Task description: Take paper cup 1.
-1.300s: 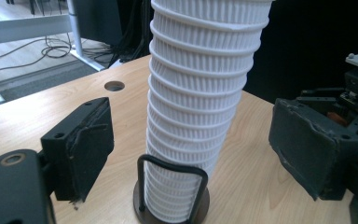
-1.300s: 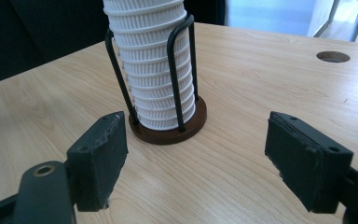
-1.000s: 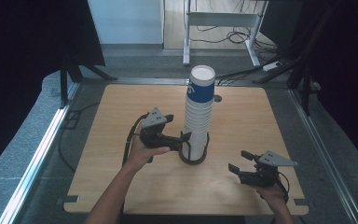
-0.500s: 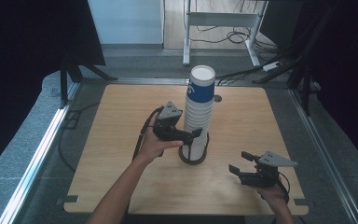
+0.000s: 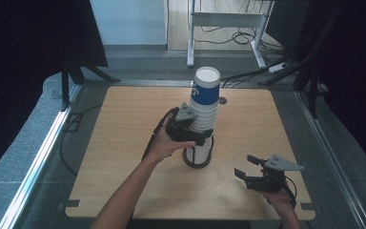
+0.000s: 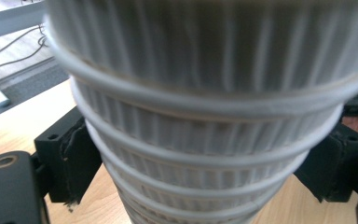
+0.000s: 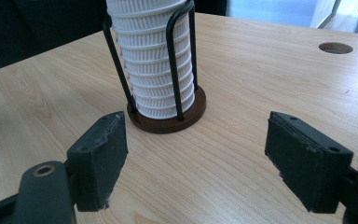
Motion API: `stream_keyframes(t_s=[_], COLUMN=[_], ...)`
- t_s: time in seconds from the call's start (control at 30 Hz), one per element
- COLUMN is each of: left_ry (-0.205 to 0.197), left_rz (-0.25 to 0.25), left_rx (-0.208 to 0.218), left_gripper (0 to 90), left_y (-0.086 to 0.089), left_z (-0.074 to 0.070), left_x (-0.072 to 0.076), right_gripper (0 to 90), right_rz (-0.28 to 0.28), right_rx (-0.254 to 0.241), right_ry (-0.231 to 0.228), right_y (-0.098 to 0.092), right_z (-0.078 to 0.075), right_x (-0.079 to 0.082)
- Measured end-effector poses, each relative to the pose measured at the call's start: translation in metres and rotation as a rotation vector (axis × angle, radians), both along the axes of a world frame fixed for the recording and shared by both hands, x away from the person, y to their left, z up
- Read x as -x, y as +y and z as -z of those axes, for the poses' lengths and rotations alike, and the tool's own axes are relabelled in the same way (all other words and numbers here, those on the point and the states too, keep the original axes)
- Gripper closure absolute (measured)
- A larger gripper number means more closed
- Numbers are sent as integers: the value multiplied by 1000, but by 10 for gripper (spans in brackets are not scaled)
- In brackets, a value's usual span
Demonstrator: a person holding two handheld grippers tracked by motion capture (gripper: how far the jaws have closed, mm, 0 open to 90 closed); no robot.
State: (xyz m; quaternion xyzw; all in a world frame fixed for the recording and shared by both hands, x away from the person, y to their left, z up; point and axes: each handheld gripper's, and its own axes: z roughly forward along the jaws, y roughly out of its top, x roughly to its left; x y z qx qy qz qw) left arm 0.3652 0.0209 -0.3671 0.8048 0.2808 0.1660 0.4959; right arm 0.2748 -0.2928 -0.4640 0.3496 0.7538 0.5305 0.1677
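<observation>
In the middle of the high view, the left gripper [image 5: 201, 137] has just squeezed in on the stack of paper cups [image 5: 205, 102] in its holder [image 5: 198, 160], likely to lift some. The right gripper [image 5: 250, 167] waits, jaws apart and empty.

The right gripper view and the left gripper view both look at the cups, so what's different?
The right gripper view alone takes in the brown holder base, its black wire posts and a round hole in the table. The left gripper view alone has the left gripper's fingers on either side of the stack, right at its ribbed walls. Both share the white cup stack and the wooden table.
</observation>
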Motion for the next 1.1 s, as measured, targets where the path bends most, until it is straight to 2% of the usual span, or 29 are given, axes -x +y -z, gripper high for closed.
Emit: stream_keyframes(t_s=[0.23,0.43,0.57,0.7,0.9,1.0,1.07,1.1], left_ry=[-2,10,3,4,1,0,-1,-2], left_rz=[5,17,16,16,15,13,13,11], left_rx=[0,-19,-7,-10,-8,-10,-11,-10], left_gripper=[127,127,127,128,128,128,128,128], left_y=[1,0,1,1,0,0,0,0], left_z=[0,-2,-1,-1,-1,-1,-1,0], left_x=[0,-3,-3,-2,-2,-2,-1,-1], right_gripper=[226,235,239,234,247,251,252,254], right_rz=[-13,-14,-45,-72,-119,-127,-133,-142], right_rx=[-8,-27,-54,-105,-142,-152,-151,-147], right_ry=[-17,9,7,-17,-58,-78,-83,-87], right_y=[1,4,10,9,8,7,7,8], right_z=[0,0,-8,-26,-68,-84,-89,-98], right_x=[1,0,-1,-5,-18,-25,-27,-30])
